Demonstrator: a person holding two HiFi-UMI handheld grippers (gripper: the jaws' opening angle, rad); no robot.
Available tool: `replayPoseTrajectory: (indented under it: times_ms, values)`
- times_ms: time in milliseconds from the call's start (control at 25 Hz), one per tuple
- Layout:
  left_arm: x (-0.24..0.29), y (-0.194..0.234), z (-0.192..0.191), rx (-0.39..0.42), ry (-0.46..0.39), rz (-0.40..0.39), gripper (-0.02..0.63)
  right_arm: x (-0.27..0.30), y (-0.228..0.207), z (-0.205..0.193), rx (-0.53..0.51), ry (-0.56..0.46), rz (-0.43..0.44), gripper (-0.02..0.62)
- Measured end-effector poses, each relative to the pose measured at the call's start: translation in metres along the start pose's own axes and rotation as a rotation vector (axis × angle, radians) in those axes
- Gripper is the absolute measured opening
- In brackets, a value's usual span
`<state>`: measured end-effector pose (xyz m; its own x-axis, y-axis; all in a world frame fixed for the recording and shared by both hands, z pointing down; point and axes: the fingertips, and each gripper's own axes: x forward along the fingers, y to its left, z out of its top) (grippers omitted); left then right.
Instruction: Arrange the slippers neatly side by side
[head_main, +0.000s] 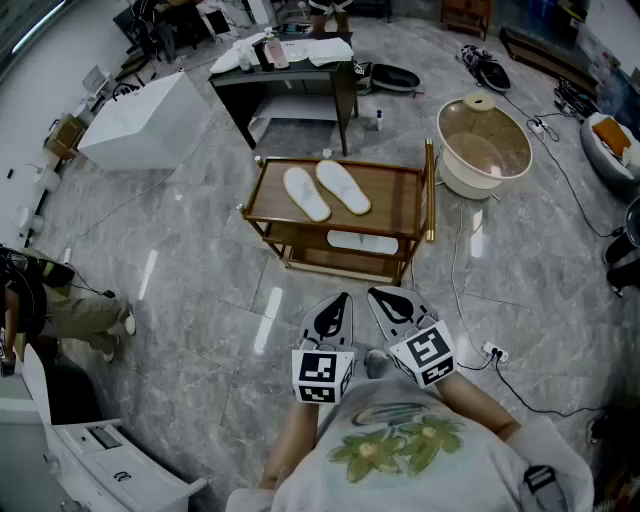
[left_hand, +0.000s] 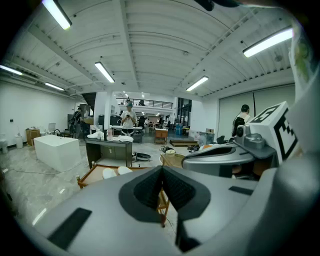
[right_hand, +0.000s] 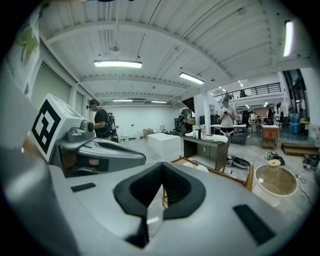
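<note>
Left gripper (head_main: 342, 300), right gripper (head_main: 378, 296) level, jaws closed.

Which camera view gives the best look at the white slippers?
The head view: from above, both white slippers lie whole, side by side on the wooden cart's top shelf. The two gripper views catch only low, partial slivers of them in the distance.

White slippers (head_main: 327, 190). Brown wooden cart (head_main: 405, 190) with gold rails. Grey veined marble floor (head_main: 200, 300). The left gripper (head_main: 343, 298) and right gripper (head_main: 376, 293) are grey, with black pads and black-and-white square-patterned cubes. White shirt (head_main: 400, 470) printed with green leaves.
</note>
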<state>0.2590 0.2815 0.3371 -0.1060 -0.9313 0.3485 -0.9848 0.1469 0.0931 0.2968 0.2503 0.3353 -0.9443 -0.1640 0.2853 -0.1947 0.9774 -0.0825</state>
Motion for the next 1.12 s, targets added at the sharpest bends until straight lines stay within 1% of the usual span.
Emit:
replayPoseTrajectory:
  times_ms: [280,600,920,1120]
  values:
    - [0.003,0.002,-0.003,-0.018,0.001,-0.016,0.015,0.003,-0.003,-0.002,0.016,-0.011,-0.022,0.006]
    - [0.015,0.021,-0.004,-0.036,0.01,-0.041,0.015,0.019,-0.012,-0.005,0.03,0.012,-0.076,0.006]
    - [0.033,0.067,0.009,-0.024,0.026,-0.075,0.015,0.064,-0.018,0.009,0.032,0.027,-0.117,0.006]
    - [0.046,0.103,0.012,-0.032,0.042,-0.102,0.015,0.097,-0.026,0.012,0.04,0.047,-0.151,0.006]
